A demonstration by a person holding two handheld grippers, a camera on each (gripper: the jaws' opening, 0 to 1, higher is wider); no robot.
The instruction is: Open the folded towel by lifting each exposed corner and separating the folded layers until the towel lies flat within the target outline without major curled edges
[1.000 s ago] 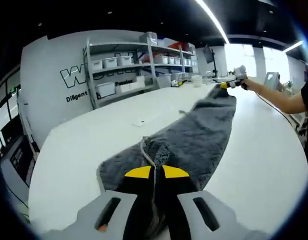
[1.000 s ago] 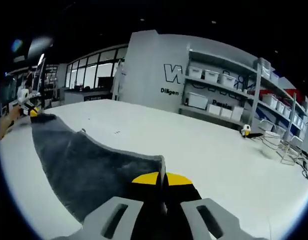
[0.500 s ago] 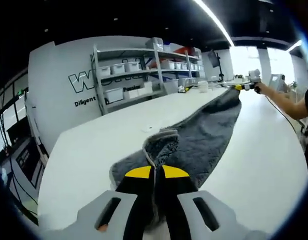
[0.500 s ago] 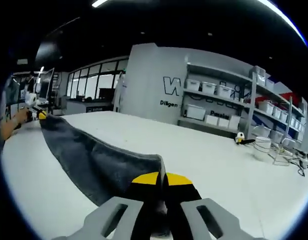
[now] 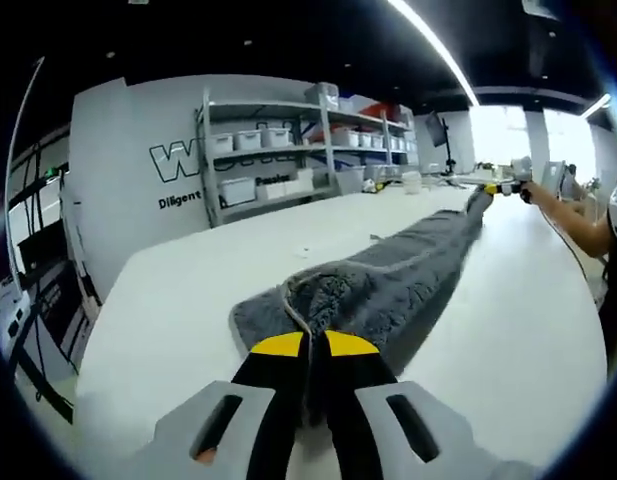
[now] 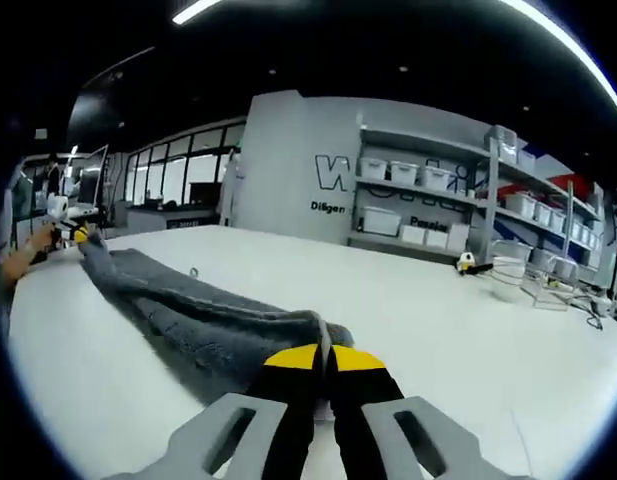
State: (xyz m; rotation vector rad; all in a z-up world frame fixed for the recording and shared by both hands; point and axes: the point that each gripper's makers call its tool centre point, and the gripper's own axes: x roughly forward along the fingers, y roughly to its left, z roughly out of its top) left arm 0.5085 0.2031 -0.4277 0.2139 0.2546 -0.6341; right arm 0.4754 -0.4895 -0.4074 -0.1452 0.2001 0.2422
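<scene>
A dark grey fluffy towel (image 5: 403, 283) lies stretched in a long bunched strip across the white table (image 5: 178, 310). My left gripper (image 5: 316, 346) is shut on one end of it, where a light hem curls up. Far off at the other end I see the right gripper (image 5: 500, 187) with a person's hand on it. In the right gripper view the same towel (image 6: 188, 310) runs away to the left, and my right gripper (image 6: 324, 355) is shut on its near corner. The left gripper (image 6: 73, 234) shows small at the far end there.
Grey shelves (image 5: 288, 150) with white bins stand against the lettered back wall (image 6: 288, 170). A wire rack (image 6: 548, 285) and small items sit at the table's far right. A person's arm (image 5: 578, 220) reaches in from the right. White tabletop lies on both sides of the towel.
The towel, held taut and lifted between both grippers, has sagged and bunched down onto the table. Both cameras dropped lower and closer to the tabletop.
</scene>
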